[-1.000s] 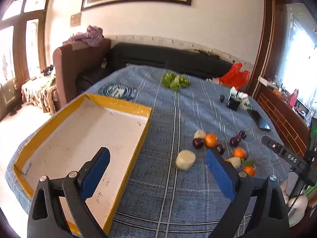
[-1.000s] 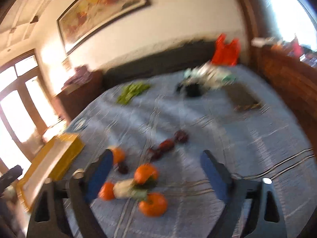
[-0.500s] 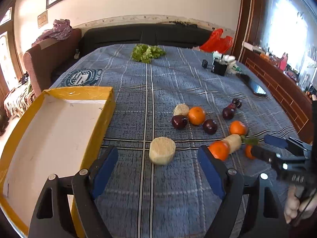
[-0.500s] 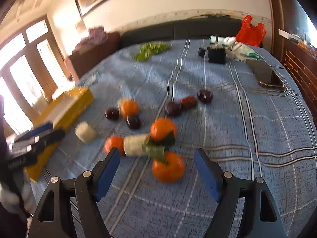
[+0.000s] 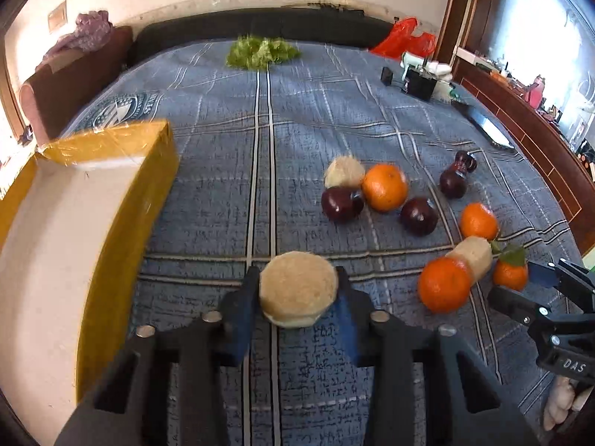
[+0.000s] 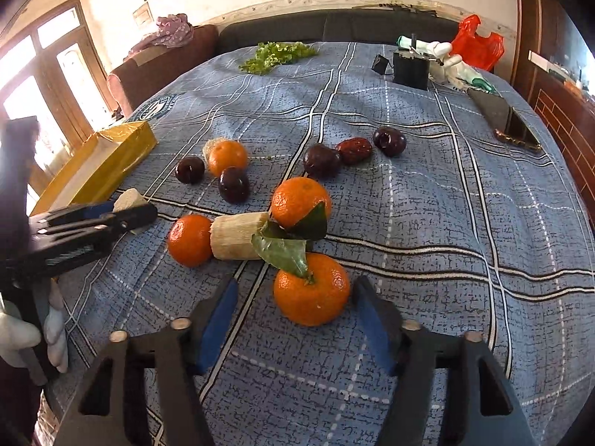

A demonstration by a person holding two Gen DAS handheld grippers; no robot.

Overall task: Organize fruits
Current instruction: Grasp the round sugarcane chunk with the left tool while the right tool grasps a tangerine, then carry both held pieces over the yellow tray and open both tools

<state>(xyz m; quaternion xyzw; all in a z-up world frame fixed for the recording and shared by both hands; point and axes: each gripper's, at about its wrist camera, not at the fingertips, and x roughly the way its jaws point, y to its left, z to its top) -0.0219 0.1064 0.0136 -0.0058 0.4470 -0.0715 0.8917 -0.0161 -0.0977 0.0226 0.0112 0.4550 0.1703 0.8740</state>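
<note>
You're at the grasp step. Your left gripper (image 5: pixel 297 293) has its fingers against both sides of the pale stub (image 5: pixel 298 293), seemingly pinching it, though pad contact is hard to confirm. Stub is a short, fibrous, flat-topped cylinder on the cloth (image 5: pixel 223 186), near the yellow box (image 5: pixel 111 204). Next: lift and carry it left to the box. Your right gripper (image 6: pixel 293 308) is spread around the leafy orange (image 6: pixel 311 290), not touching; close on it.

Left gripper (image 5: pixel 297 297) fingers nearly together; right gripper (image 6: pixel 295 306) spread wide.
</note>
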